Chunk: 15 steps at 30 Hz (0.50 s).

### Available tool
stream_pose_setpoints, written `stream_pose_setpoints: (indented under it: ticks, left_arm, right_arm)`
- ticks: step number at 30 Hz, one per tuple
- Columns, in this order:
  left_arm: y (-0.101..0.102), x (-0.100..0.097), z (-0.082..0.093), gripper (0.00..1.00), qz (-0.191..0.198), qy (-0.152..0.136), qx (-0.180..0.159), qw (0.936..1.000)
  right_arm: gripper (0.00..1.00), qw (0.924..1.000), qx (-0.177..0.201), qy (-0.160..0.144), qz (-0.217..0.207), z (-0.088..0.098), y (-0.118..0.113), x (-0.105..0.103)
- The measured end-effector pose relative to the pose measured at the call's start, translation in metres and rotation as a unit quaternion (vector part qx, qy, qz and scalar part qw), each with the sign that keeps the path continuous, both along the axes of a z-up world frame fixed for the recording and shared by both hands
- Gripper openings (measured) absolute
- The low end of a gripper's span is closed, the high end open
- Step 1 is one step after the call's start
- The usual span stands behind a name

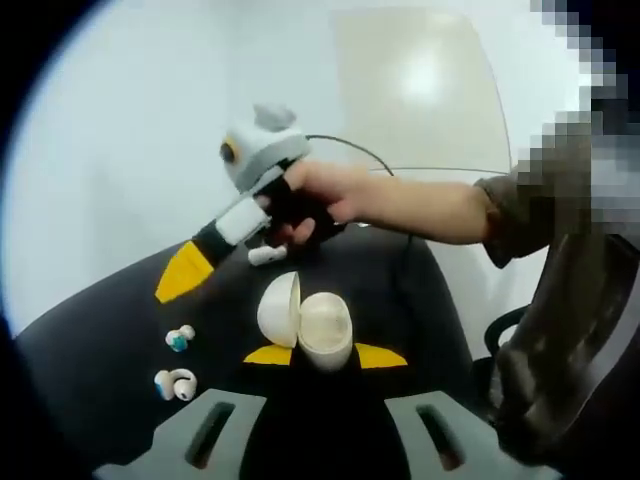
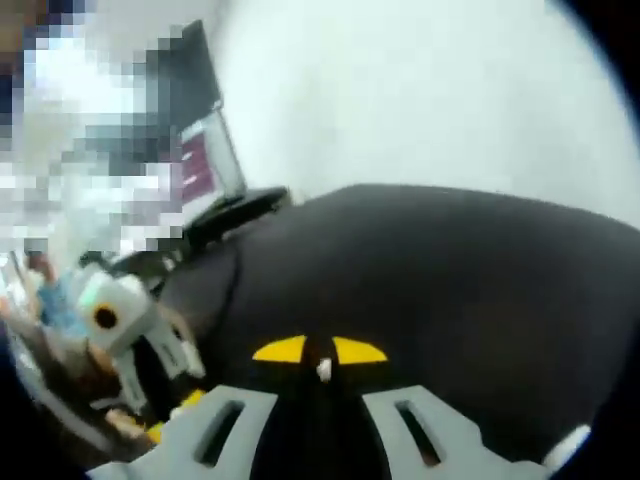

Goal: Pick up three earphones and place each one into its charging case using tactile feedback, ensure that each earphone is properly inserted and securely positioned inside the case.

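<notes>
In the left gripper view, my left gripper (image 1: 325, 356) is clamped on the open white charging case (image 1: 306, 324), yellow tips either side. Two loose earphones (image 1: 176, 383) lie at eight o'clock on the black table (image 1: 90, 350). My right hand (image 1: 320, 200) holds the other tongs at twelve.

In the right gripper view, my right gripper (image 2: 322, 352) pinches a small white earphone (image 2: 324, 370), the left tongs at eight o'clock.

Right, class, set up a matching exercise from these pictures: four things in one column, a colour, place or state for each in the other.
1 case
2 blue-tipped earphone
3 table
4 hand

a black
b wrapped round the right gripper
c open, between the left gripper jaws
d lying loose on the table

Pairs: 1-c, 2-d, 3-a, 4-b
</notes>
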<state>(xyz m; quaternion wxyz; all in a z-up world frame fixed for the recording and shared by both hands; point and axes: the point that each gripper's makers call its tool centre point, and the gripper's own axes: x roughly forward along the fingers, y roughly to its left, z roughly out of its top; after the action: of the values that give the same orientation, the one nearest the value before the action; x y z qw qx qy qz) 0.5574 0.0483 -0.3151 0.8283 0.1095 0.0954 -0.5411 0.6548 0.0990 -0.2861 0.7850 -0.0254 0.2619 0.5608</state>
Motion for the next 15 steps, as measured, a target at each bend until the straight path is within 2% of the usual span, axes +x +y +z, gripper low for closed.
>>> stream_pose_setpoints:
  ticks: [2,6,9,15]
  left_arm:
    - [0.000,0.000,0.000,0.18,0.000,0.000,0.000,1.0000]
    - [0.000,0.000,0.000,0.18,0.000,-0.001,0.000,1.0000]
    - [0.001,0.000,0.000,0.18,0.000,-0.001,-0.001,1.0000]
    - [0.001,0.000,0.000,0.18,-0.001,-0.003,-0.001,1.0000]
  right_arm:
    - [0.10,0.9992,-0.029,0.016,0.024,-0.009,0.005,-0.009]
    - [0.10,0.9952,-0.076,0.046,0.042,-0.029,0.010,-0.021]
    - [0.10,0.9940,-0.088,0.047,0.045,-0.035,0.014,-0.023]
    - [0.10,0.9941,-0.084,0.060,0.034,-0.034,0.020,-0.020]
